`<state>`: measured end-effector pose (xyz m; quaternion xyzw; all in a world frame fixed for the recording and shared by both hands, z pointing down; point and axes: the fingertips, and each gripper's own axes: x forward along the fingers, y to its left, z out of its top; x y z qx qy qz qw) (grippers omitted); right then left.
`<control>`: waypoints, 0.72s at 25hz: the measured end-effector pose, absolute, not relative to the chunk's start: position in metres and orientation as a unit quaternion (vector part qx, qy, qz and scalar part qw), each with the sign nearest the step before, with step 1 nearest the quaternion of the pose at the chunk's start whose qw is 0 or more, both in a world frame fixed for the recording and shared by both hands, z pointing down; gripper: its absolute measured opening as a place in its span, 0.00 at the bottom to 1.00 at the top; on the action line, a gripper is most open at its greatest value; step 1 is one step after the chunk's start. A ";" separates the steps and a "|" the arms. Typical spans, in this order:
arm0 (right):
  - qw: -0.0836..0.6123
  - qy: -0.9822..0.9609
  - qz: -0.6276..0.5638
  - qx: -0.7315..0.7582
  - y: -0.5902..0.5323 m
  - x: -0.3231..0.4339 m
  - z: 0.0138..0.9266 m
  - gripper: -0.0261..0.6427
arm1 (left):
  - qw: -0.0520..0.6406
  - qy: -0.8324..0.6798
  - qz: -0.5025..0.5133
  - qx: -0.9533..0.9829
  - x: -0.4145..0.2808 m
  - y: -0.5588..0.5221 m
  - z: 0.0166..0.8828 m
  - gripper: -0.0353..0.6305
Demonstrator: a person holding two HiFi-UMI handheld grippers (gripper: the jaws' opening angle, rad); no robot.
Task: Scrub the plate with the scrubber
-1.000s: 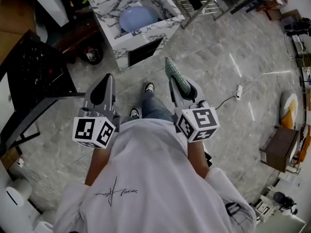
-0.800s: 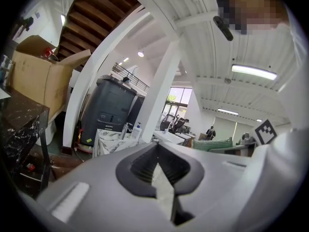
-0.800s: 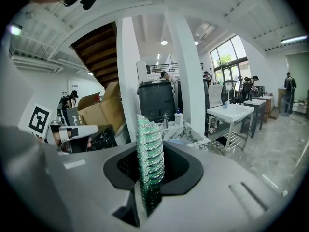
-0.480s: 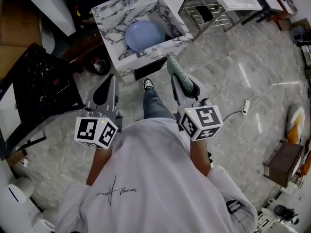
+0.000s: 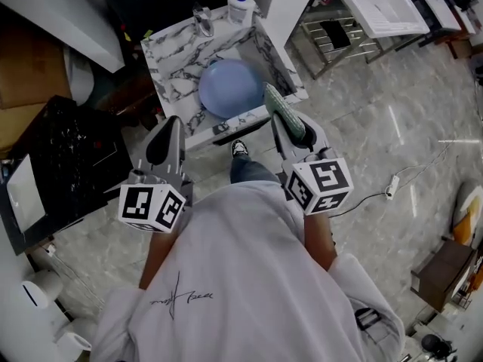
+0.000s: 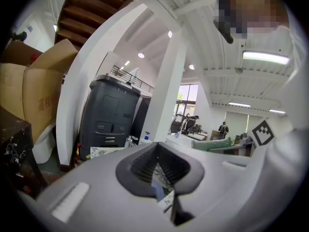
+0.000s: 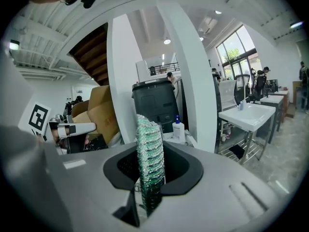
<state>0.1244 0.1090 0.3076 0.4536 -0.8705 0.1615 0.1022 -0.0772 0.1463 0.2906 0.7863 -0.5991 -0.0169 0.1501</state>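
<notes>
A round blue plate (image 5: 229,87) lies in the basin of a marble-patterned sink (image 5: 175,55), straight ahead of both grippers. My right gripper (image 5: 282,116) is shut on a green scrubber (image 5: 287,118), which stands on edge between its jaws (image 7: 149,153) and reaches over the sink's front right rim. The left gripper (image 5: 168,122) is held at the sink's front left edge, shut and holding nothing. Through the slit between its jaws (image 6: 157,167) a sliver of blue plate and marble shows.
A faucet (image 5: 202,18) and a soap bottle (image 5: 240,1) stand on the sink's back rim. A black table (image 5: 68,157) is at the left, cardboard boxes (image 5: 26,81) beyond it. A wire rack (image 5: 339,36) under a white table (image 5: 381,2) is at the right. A cable (image 5: 377,194) lies on the floor.
The person has walked up to the sink, so the sink and plate are now just in front of the grippers. Both grippers keep their grip and spacing.
</notes>
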 end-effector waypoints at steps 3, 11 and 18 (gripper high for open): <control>0.122 -0.860 0.180 0.462 0.071 0.135 0.326 0.12 | 0.153 -0.612 -0.007 0.776 -0.077 0.114 0.296 0.12; 0.110 -0.849 0.250 0.453 -0.009 0.138 0.362 0.12 | 0.183 -0.631 0.019 0.753 -0.082 0.060 0.327 0.12; 0.122 -0.852 0.286 0.422 -0.050 0.121 0.387 0.12 | 0.223 -0.632 0.052 0.740 -0.084 0.034 0.363 0.12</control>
